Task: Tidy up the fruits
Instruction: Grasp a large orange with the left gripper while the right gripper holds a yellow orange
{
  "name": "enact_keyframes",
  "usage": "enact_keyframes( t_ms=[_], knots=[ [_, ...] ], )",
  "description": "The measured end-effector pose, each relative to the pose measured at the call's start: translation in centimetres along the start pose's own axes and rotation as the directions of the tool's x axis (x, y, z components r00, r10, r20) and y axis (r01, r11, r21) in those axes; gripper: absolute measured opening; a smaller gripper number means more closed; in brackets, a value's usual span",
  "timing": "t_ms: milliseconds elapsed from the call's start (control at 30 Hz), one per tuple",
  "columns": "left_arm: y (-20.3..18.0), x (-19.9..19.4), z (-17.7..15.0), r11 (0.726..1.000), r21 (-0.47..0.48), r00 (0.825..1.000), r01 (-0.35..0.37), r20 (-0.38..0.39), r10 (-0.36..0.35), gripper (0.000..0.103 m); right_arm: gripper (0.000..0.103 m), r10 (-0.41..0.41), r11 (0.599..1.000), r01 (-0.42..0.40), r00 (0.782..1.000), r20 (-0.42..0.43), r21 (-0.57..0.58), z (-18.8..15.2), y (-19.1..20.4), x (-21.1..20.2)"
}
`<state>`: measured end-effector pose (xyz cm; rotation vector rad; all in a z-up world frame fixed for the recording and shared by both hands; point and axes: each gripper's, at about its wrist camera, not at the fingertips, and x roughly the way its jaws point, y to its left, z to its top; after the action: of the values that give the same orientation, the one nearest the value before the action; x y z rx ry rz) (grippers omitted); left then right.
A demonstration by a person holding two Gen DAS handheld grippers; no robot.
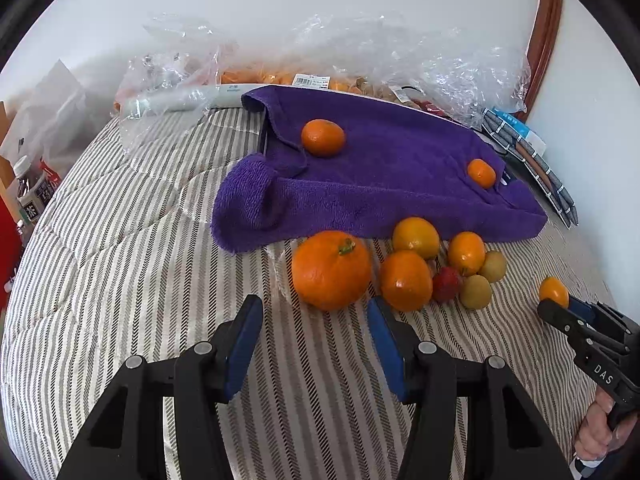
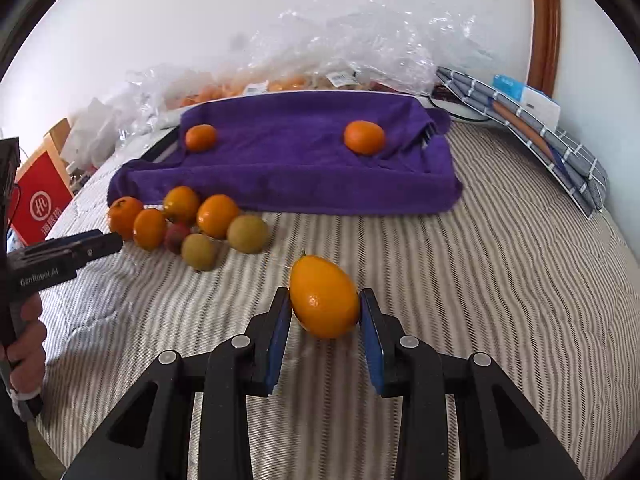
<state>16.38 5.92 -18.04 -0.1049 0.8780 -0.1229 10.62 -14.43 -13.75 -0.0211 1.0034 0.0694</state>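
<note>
Right wrist | right claw (image 2: 324,316) grips kumquat (image 2: 323,298) | underside hidden

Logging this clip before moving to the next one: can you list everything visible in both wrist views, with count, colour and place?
large orange: 1, orange, front left of the pile on the striped bedcover
smaller citrus in the pile: 3, orange-yellow, beside the large one
red fruit: 1, red, in the pile
green-brown fruits: 2, dull green, right side of the pile
oranges on the towel: 2, orange, apart from each other
held citrus: 1, yellow-orange, between the right fingers
purple towel: 1, purple, behind the pile
plastic bags: several, clear, along the wall
striped bedcover: 1, grey and cream
left gripper: open, before the large orange
right gripper: shut on the held citrus
</note>
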Motion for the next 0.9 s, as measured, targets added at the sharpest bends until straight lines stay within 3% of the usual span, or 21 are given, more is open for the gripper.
enact_keyframes(
  t_ms=[133, 300, 433, 733, 900],
  knots=[
    [-0.3, 0.6, 0.5, 1.0, -0.002, 1.0, -0.006, 0.014, 0.006, 0.051, 0.034, 0.01, 1.0, -0.009, 1.0, -0.027, 0.029, 0.1, -1.0, 0.7],
    [-1.3, 1.4, 0.9, 0.999, 0.021, 1.0, -0.029, 0.006, 0.029, 0.04, 0.034, 0.013, 0.999, -0.012, 0.999, -0.039, 0.033, 0.6, -0.9, 1.4],
    [-1.4, 1.7, 0.9, 0.999, 0.028, 1.0, -0.02, 0.0, 0.02, 0.04, 0.034, 0.02, 0.999, -0.019, 0.999, -0.04, 0.031, 0.6, -1.0, 1.5],
    [-0.6, 1.5, 0.9, 0.998, -0.013, 0.998, 0.059, 0.005, -0.059, 0.039, 0.034, -0.001, 1.0, 0.002, 0.999, -0.033, 0.028, 0.5, -0.7, 1.5],
    [0.0, 0.0, 0.4, 0.992, -0.046, 0.99, 0.117, 0.08, -0.113, 0.039, 0.033, -0.033, 0.999, 0.033, 0.999, 0.009, 0.002, 0.2, -0.1, 0.8]
  ],
)
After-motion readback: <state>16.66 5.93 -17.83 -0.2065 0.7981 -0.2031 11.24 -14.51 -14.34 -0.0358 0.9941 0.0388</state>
